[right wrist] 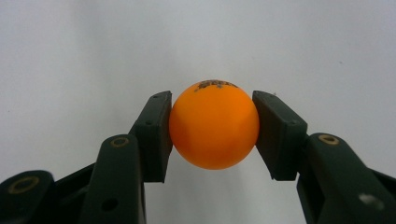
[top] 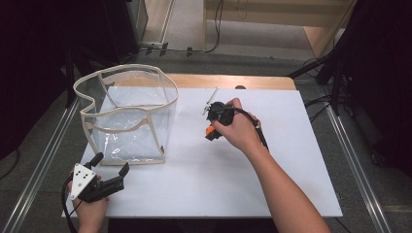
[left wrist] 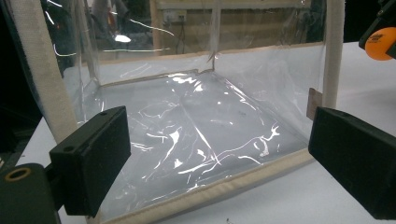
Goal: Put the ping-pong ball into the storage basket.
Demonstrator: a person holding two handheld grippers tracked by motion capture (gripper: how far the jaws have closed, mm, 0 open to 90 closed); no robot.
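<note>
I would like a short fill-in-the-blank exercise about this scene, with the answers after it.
1. The right gripper is shut on an ___ ball.
2. The jaws of the left gripper stand ___.
3. The clear bag has nothing in it and stands on the ___ board.
4. The ball is ___ the bag.

Missing words: orange; open; white; outside

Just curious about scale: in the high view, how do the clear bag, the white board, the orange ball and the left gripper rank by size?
1. white board
2. clear bag
3. left gripper
4. orange ball, partly hidden in the right gripper
</note>
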